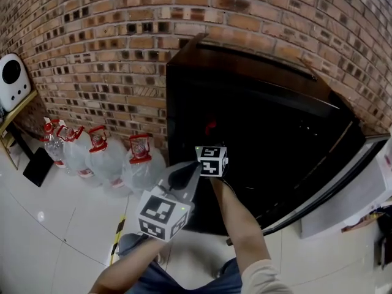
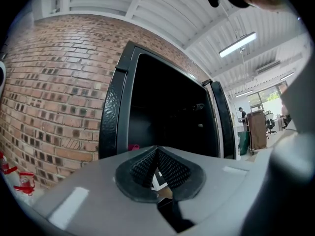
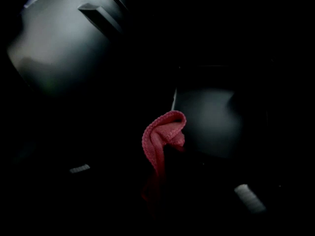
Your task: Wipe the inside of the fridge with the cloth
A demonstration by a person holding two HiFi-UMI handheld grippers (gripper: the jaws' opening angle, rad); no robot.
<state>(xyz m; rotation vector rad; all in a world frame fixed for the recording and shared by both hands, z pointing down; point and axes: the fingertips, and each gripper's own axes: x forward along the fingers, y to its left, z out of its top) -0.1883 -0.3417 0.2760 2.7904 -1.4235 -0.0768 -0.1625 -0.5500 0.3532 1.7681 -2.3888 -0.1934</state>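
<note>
Since the cloth point(image 3: 161, 140) is a soft pink knit that folds over on itself and hangs limp, it should weigh almost nothing, carry no risk of breaking, and flatten against whatever it is pressed on. The drawback, I judge, is that a loose tail will drag or bunch instead of wiping. The best hold is on a gathered fold, leaving a short pad free, which is roughly how it sits now. The right hand-held gripper point(image 3: 155, 181) is pinching it, and a looped end sticks out beyond the jaws into the dark interior of the fridge point(image 1: 257, 103). A pale surface is near the cloth, but I cannot tell whether they touch. The left hand-held gripper point(image 2: 158, 167) waits outside the opening with its ridged pads pressed together on nothing. The fridge door point(image 1: 343, 176) stands swung open to the right. Left of the fridge, water bottles point(image 1: 104, 158) sit on the floor against the brick wall point(image 1: 110, 54).
</note>
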